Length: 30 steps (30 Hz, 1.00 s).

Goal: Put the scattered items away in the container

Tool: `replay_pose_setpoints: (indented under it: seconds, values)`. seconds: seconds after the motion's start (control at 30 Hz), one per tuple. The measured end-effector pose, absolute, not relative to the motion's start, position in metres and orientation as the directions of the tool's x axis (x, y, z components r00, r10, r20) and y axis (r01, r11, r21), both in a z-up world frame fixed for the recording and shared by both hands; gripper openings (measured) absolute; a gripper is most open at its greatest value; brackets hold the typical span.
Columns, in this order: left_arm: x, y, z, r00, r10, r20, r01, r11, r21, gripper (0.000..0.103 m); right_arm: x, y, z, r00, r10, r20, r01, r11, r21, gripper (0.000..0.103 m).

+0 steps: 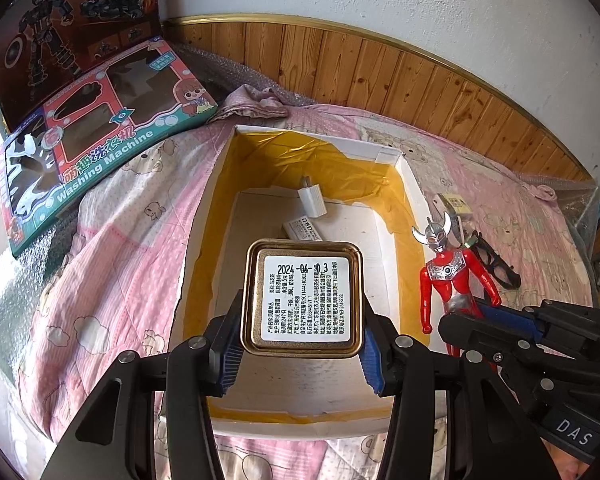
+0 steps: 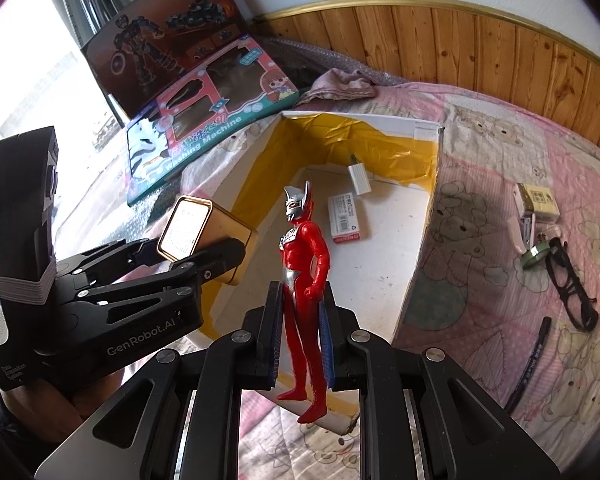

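Two hand-held grippers over box (image 1: 410, 188): left (image 1: 302, 322) clamps tin (image 1: 304, 300), right (image 2: 300, 316) figure (image 2: 304, 264).

The left gripper (image 1: 302, 338) is squeezed shut on a gold tin (image 1: 303, 299), with one blue pad on each side. The right gripper (image 2: 300, 344) sits just beside it and pinches a red toy figure (image 2: 302, 280) at the legs, holding it standing up.
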State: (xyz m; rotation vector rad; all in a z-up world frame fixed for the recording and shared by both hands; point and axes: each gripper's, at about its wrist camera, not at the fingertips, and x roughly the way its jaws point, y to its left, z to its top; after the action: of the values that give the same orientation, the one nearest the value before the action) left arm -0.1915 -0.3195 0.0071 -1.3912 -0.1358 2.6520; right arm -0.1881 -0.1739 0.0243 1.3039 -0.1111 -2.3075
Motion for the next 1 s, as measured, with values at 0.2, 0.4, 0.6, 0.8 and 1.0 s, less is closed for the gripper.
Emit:
replay_pose_setpoints:
  seconds: [0.2, 0.4, 0.6, 0.8, 1.0]
  values:
    - [-0.203, -0.316, 0.001, -0.549, 0.158, -0.821, -0.091, -0.987, -0.129, 0.05, -0.196, -0.177, 0.018, -0.408, -0.445, -0.798, 0.377, -0.877, 0.296, 0.018]
    - [-0.21, -0.315, -0.007, -0.531, 0.145, -0.835, -0.086, -0.989, -0.117, 0.05, -0.201, -0.182, 0.014, -0.401, -0.421, -0.814, 0.393, -0.882, 0.262, 0.018]
    - [-0.214, -0.315, -0.015, -0.511, 0.128, -0.85, -0.074, -0.992, -0.104, 0.05, -0.203, -0.185, 0.011, -0.395, -0.415, -0.82, 0.4, -0.881, 0.254, 0.018]
    - [-0.215, -0.314, -0.018, -0.498, 0.126, -0.858, -0.077, -0.992, -0.101, 0.051, -0.204, -0.186, 0.011, -0.397, -0.409, -0.821, 0.401, -0.882, 0.246, 0.019]
    - [-0.214, -0.317, -0.019, -0.49, 0.116, -0.864, -0.06, -0.993, -0.099, 0.051, -0.203, -0.185, 0.013, -0.408, -0.407, -0.818, 0.395, -0.886, 0.244, 0.019]
